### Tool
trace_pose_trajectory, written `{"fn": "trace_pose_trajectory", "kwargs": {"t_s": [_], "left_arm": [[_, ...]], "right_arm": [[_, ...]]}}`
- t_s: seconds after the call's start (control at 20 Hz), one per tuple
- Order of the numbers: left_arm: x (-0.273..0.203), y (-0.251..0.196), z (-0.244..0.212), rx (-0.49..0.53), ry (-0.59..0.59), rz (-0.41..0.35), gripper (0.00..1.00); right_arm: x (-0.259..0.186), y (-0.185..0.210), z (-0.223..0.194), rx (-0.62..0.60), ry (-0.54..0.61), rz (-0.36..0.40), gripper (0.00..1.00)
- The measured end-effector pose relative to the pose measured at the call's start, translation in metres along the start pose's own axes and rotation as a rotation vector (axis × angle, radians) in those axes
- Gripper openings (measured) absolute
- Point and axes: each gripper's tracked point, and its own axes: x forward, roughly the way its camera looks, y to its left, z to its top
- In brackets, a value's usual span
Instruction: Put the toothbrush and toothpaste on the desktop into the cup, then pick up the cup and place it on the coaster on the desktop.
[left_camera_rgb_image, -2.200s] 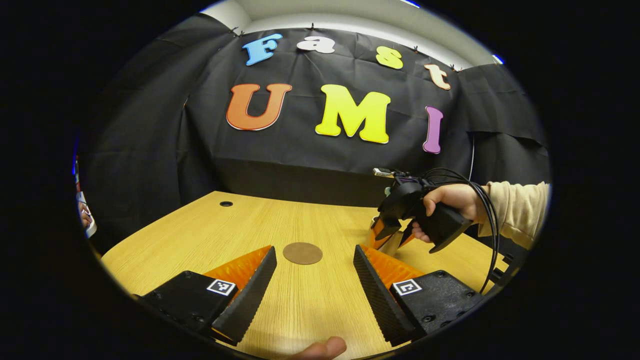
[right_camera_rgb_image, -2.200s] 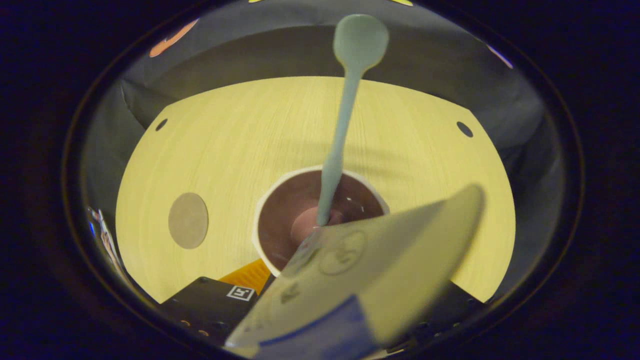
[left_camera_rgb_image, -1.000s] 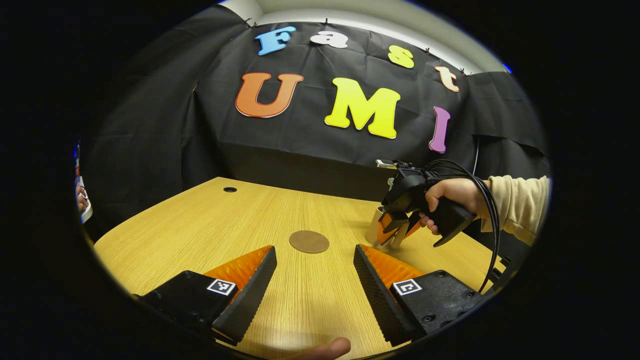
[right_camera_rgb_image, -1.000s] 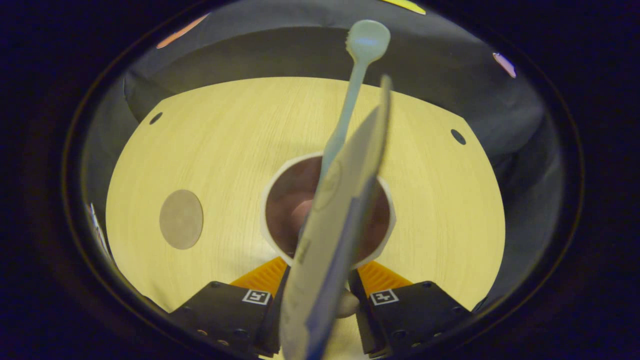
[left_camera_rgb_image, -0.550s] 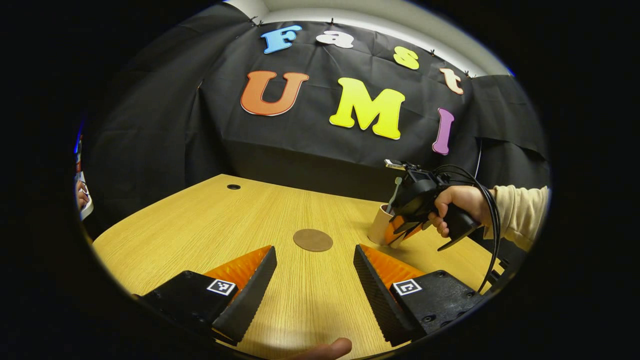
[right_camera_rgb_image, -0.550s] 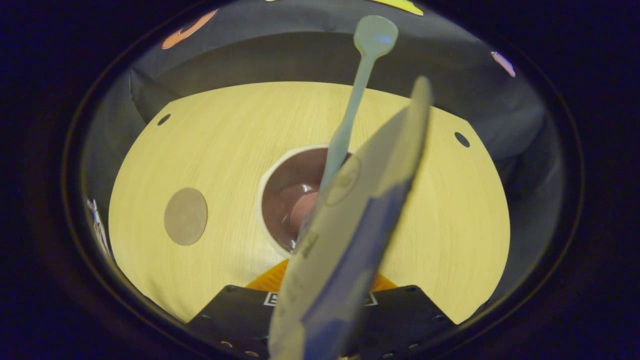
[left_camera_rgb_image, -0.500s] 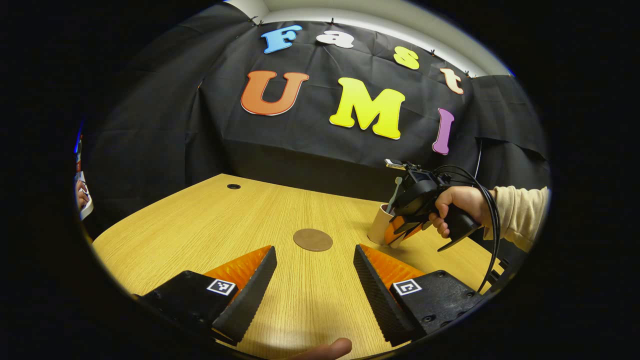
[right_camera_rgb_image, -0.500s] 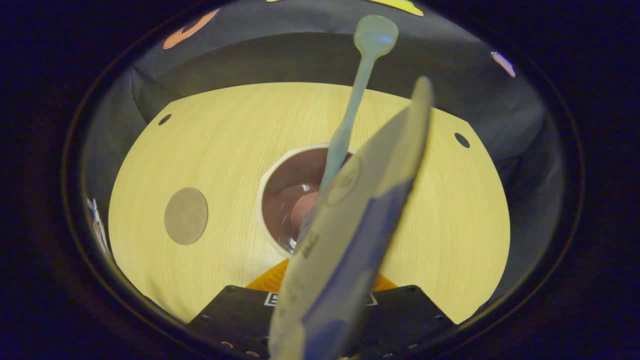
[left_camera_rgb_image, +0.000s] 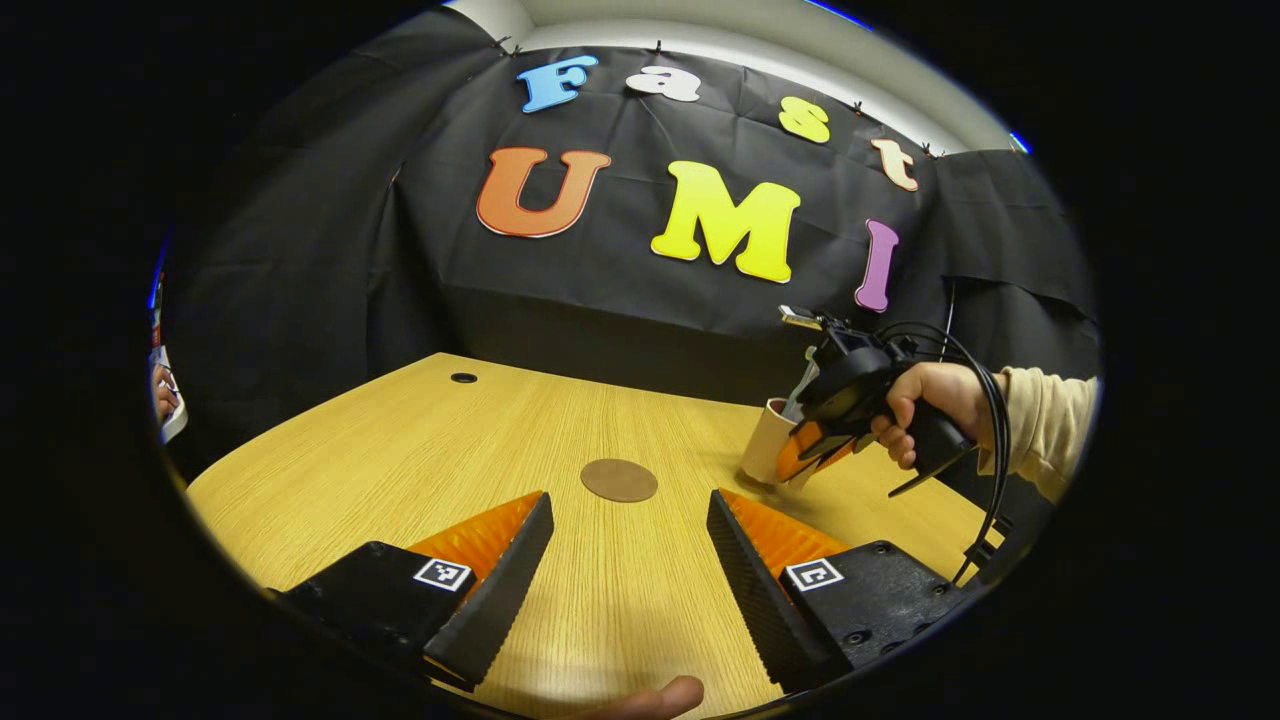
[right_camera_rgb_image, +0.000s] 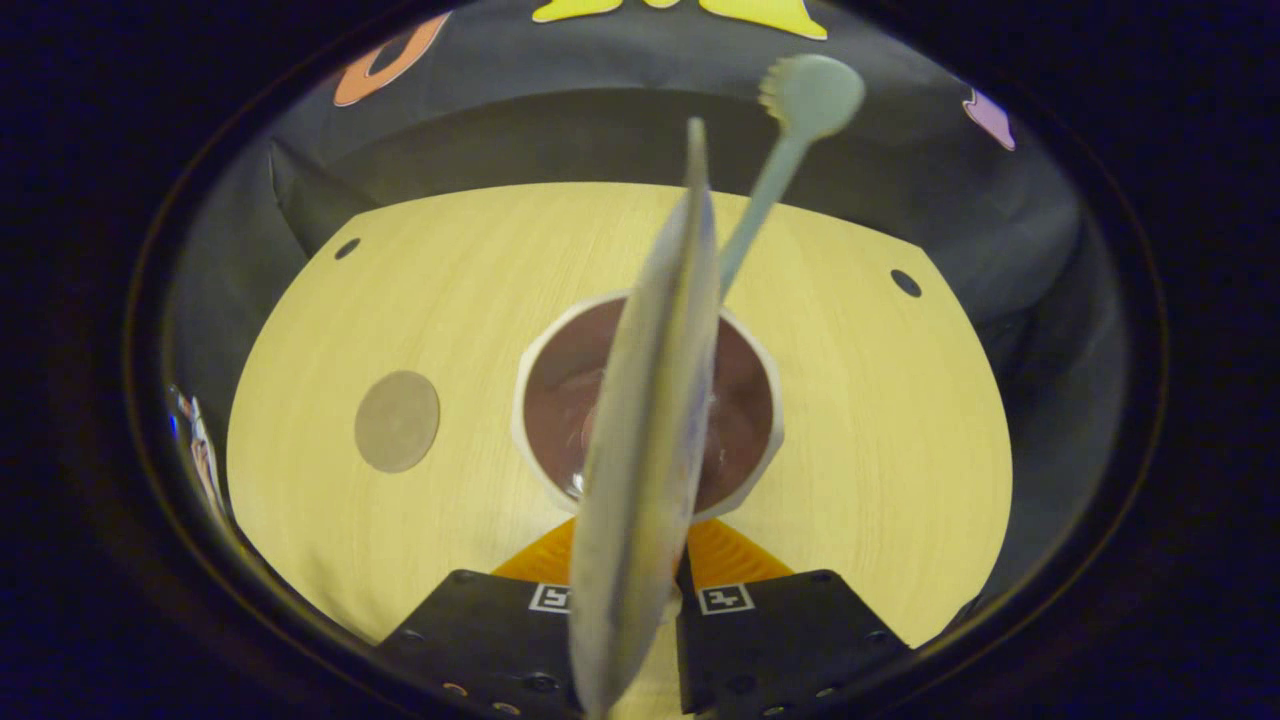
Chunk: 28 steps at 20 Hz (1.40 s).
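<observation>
A pale cup (right_camera_rgb_image: 528, 372) with a dark inside stands on the wooden desk, seen from above in the right gripper view. A toothpaste tube (right_camera_rgb_image: 650, 400) stands in it edge-on, and a light green toothbrush (right_camera_rgb_image: 810, 95) leans to the upper right. My right gripper (right_camera_rgb_image: 640, 548) has its fingers drawn close on a pale part at the cup's near side. In the left gripper view a hand holds the right gripper (left_camera_rgb_image: 815, 455) against the cup (left_camera_rgb_image: 765, 440), right of the round brown coaster (left_camera_rgb_image: 619, 480). My left gripper (left_camera_rgb_image: 628, 500) hovers open just before the coaster (right_camera_rgb_image: 397, 421).
The desk (left_camera_rgb_image: 420, 450) has cable holes (left_camera_rgb_image: 463, 378) (right_camera_rgb_image: 906, 283) near its far corners. The hand (left_camera_rgb_image: 930, 400) and its beige sleeve come in from the right, trailing black cables. A thumb (left_camera_rgb_image: 650, 695) shows at the bottom edge.
My right gripper's fingers have closed in at the cup's near side. The tube has turned edge-on and the toothbrush now leans right. The left gripper has barely moved.
</observation>
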Motion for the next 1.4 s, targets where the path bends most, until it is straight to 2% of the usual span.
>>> {"fn": "trace_pose_trajectory", "kwargs": {"t_s": [0.35, 0.8, 1.05, 1.4], "left_arm": [[-0.014, 0.012, 0.005, 0.016, -0.038, 0.001, 0.98], [-0.029, 0.033, 0.010, 0.123, -0.105, 0.018, 0.98], [-0.035, 0.027, 0.012, 0.189, -0.157, 0.000, 0.98], [-0.035, 0.029, 0.004, 0.167, -0.123, 0.012, 0.98]], "right_arm": [[-0.028, 0.043, 0.017, -0.067, -0.039, 0.023, 0.26], [0.001, 0.143, 0.004, -0.235, 0.024, 0.071, 0.26], [0.013, 0.187, -0.001, -0.316, 0.058, 0.101, 0.26], [0.015, 0.189, -0.006, -0.318, 0.072, 0.113, 0.27]]}}
